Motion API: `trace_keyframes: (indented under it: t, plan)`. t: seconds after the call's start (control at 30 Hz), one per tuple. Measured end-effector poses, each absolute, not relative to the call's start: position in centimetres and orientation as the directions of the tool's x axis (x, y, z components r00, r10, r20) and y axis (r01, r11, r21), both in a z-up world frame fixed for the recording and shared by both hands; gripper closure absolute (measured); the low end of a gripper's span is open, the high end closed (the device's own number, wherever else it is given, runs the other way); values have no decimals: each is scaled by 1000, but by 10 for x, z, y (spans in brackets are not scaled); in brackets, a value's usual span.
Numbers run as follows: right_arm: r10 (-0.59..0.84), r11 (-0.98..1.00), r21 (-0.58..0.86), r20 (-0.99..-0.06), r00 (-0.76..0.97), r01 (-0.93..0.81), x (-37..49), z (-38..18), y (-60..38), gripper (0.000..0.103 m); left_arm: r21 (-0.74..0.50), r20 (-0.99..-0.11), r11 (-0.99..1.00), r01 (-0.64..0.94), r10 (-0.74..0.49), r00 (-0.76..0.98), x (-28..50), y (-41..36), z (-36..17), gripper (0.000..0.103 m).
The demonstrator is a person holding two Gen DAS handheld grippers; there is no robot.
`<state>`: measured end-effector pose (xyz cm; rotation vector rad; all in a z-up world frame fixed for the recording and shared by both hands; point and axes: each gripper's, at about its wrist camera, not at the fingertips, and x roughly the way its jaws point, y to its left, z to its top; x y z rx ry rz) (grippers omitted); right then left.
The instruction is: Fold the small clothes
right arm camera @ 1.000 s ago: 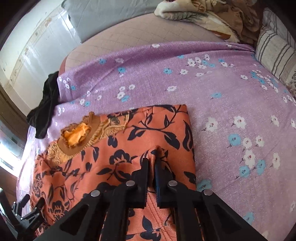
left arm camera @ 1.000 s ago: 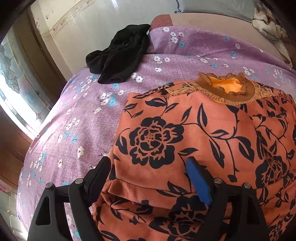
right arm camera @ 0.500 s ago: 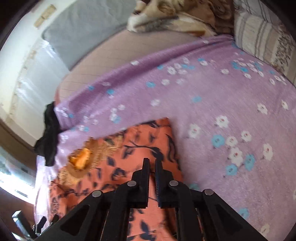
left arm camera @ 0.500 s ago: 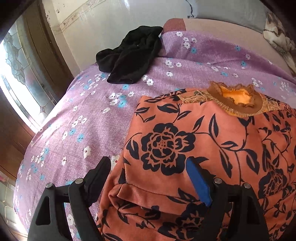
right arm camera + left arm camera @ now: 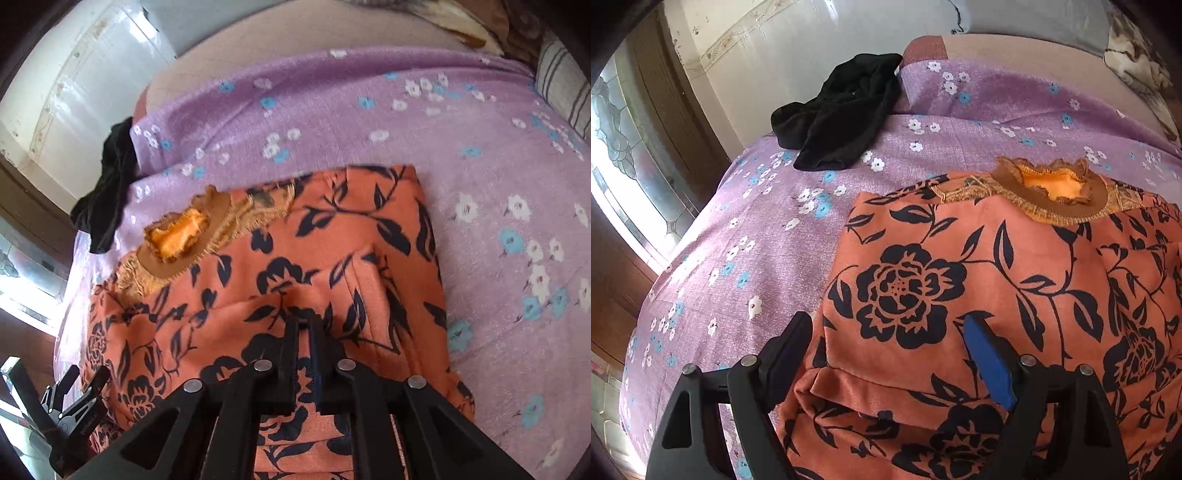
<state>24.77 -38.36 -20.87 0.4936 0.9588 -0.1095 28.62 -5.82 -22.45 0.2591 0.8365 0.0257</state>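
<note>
An orange garment with black flowers lies folded on the purple flowered bedsheet, its frilled brown neckline toward the far side. My left gripper stands open, its two fingers straddling the garment's near left corner, where a folded edge shows. In the right wrist view the same garment fills the middle. My right gripper is shut, its tips down on the cloth beside a crease; I cannot tell whether any fabric is pinched. The left gripper shows at the lower left.
A crumpled black garment lies at the bed's far left corner by the wall. A striped pillow and a rumpled blanket sit at the far right. A window is on the left. Bare sheet spreads right of the garment.
The right gripper lifted and tilted up half a second ago, then came back down close onto the garment, staying shut. The left gripper stayed open over the left corner.
</note>
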Motion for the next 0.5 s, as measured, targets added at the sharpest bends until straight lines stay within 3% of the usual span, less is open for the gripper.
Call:
trace_keyframes:
  t: [0.17, 0.3, 0.5]
  plan:
    - [231, 893, 415, -757, 612, 176, 251, -201, -361, 94, 266, -728, 953, 147, 99, 679, 282, -73, -227, 18]
    - [199, 928, 326, -842, 501, 179, 265, -230, -342, 95, 277, -751, 946, 170, 103, 652, 286, -76, -242, 17]
    - [119, 893, 340, -809, 576, 293, 254, -211, -383, 96, 220, -765, 971, 91, 114, 634, 295, -56, -234, 17]
